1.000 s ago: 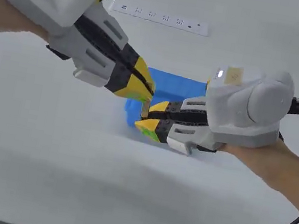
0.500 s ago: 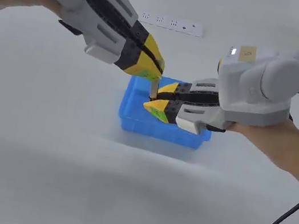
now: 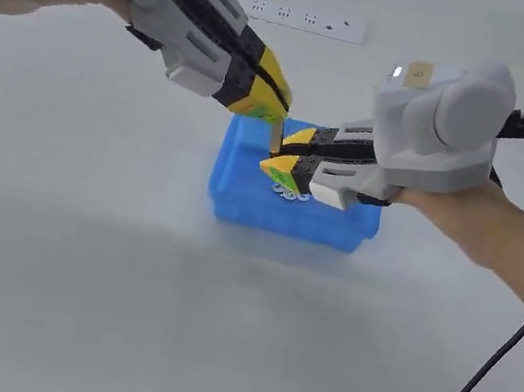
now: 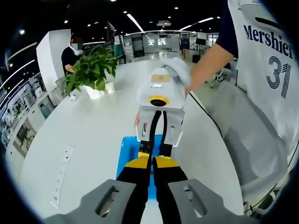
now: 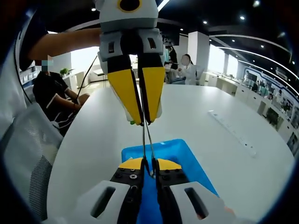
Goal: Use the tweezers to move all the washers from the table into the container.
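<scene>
I read left gripper (image 3: 274,110) clenched on upper end of one thin metal tweezers (image 5: 145,140). Right gripper (image 5: 149,164) pinched on lower prongs. Two jaw pairs, yellow tips, black shanks. One rectangular blue plastic container (image 3: 243,191) on smooth white table (image 3: 79,255). Small shiny ring washers (image 3: 290,194) lie inside, under tweezers; count unclear.

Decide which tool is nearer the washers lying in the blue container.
Right. The right tool hangs just above the washers in the container. The left tool sits higher, by the container's far rim, gripping the tweezers.
</scene>
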Tool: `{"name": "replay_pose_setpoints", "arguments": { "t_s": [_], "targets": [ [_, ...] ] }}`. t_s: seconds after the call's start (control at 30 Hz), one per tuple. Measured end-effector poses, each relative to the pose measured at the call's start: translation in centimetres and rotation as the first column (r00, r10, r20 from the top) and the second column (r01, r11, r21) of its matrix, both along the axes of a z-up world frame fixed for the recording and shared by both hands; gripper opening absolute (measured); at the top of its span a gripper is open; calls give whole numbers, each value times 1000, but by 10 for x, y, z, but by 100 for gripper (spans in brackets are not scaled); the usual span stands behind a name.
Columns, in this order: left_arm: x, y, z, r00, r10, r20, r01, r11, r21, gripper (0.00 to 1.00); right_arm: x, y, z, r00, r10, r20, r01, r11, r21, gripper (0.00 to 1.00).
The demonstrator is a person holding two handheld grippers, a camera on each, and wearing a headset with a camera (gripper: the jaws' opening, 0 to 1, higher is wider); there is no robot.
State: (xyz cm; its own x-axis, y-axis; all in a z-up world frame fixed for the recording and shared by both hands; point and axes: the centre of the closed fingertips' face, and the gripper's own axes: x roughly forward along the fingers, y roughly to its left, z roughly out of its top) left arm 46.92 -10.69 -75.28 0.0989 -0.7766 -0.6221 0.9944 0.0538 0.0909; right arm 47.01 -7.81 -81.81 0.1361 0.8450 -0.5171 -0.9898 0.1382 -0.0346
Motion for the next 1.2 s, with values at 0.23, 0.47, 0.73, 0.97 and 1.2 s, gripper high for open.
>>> {"name": "replay_pose_setpoints", "arguments": {
  "t_s": [0.23,0.47,0.73,0.97,1.2],
  "targets": [
    [3,2,-19,999,32,-36,-31,999,12,6,1,-1,-20,999,16,-32,-17,999,-32,10],
    [5,-2,-26,999,37,-36,-37,999,22,6,3,-4,-28,999,8,-51,-10,999,-37,10],
    [4,-3,-28,998,35,-42,-34,999,25,6,3,-4,-30,999,5,-50,-7,999,-45,10],
    [3,0,-28,998,42,-46,-41,999,23,6,3,-5,-31,999,-2,-50,0,999,-49,11],
    [3,0,-24,999,42,-34,-41,999,21,6,4,-5,-27,999,-11,-45,9,999,-47,12]
  ]
}}
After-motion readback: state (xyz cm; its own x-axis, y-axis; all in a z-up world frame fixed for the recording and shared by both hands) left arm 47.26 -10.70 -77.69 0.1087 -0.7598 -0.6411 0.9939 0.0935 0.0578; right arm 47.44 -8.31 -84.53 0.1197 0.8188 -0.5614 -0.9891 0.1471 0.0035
